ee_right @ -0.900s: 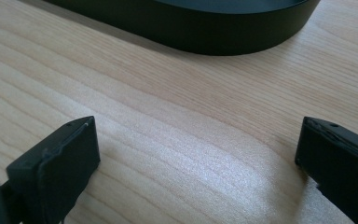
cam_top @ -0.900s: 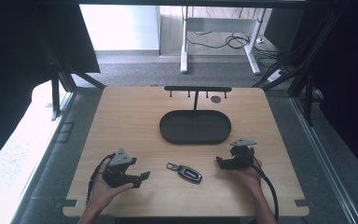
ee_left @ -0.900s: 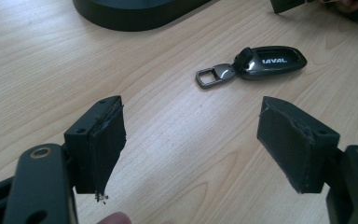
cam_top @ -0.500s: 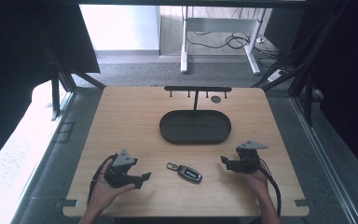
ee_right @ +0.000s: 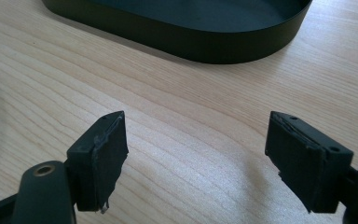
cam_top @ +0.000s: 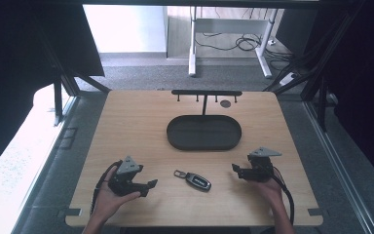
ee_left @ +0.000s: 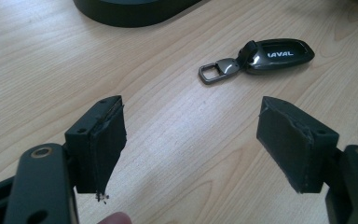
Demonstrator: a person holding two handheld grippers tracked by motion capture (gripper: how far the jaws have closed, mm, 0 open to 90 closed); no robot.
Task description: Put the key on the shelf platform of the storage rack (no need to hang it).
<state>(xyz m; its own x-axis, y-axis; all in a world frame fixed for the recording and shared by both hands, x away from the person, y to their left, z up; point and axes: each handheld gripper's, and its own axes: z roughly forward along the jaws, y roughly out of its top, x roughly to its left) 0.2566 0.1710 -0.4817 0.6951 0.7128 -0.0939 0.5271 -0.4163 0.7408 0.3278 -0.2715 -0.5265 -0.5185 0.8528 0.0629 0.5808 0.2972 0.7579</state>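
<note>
A dark car key fob [cam_top: 197,180] with a metal loop lies flat on the wooden table [cam_top: 141,126], between my two grippers. In the left gripper view the key fob [ee_left: 275,54] sits ahead and to the right of the wide-apart jaws. My left gripper [cam_top: 150,187] is open and empty, low over the table's front left. My right gripper [cam_top: 234,169] is open too, at the front right, with nothing between its jaws. A black oval tray [cam_top: 203,132] stands empty at the table's middle; the tray [ee_right: 205,28] fills the top of the right gripper view.
A black rack [cam_top: 206,92] with small hooks stands behind the tray, and a small dark disc [cam_top: 225,103] lies beside it. Beyond the table are a white desk frame [cam_top: 224,44] and cables on the floor. Dark frame posts flank the table.
My right gripper has drifted slightly right and nearer the front edge. My left gripper has barely moved. The key fob lies where it was.
</note>
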